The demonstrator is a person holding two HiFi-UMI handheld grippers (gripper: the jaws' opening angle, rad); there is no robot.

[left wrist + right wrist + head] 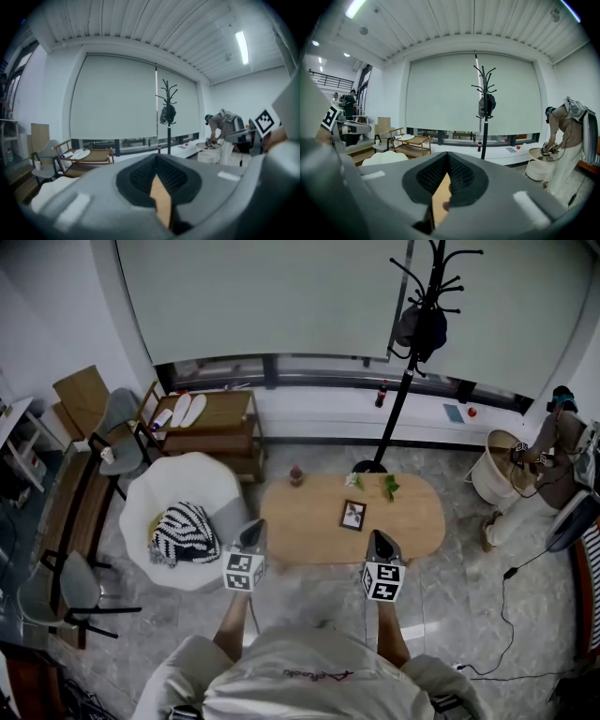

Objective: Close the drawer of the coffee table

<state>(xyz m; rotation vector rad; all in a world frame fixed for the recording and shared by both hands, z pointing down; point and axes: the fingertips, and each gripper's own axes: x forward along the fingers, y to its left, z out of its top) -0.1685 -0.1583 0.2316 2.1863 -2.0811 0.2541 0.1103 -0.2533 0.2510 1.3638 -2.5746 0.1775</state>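
Hiding beneath the oval wooden top of the coffee table (309,526), the drawer is showing in no view: along the table's near long edge no front or box is standing out, so it is either sitting flush in the table or lying where the top is covering it. On the top, a small picture frame (353,515) is lying near the middle, two green sprigs (390,487) are lying toward the far edge, and a small brown object (296,474) is standing at the far left edge. The left gripper (252,529) and the right gripper (380,540) are hovering side by side over the near edge, well apart from each other, both pointing roughly level across the table. Each gripper view is showing its jaws clenched together with nothing between them, only a sliver of the wooden top appearing through the seam. A white armchair (187,488) is standing just beside the table's left end. By judgement, this pose is fitting both a drawer waiting to be pushed in and one already home; any push would be calling for closed jaw tips pressing squarely on the drawer front.
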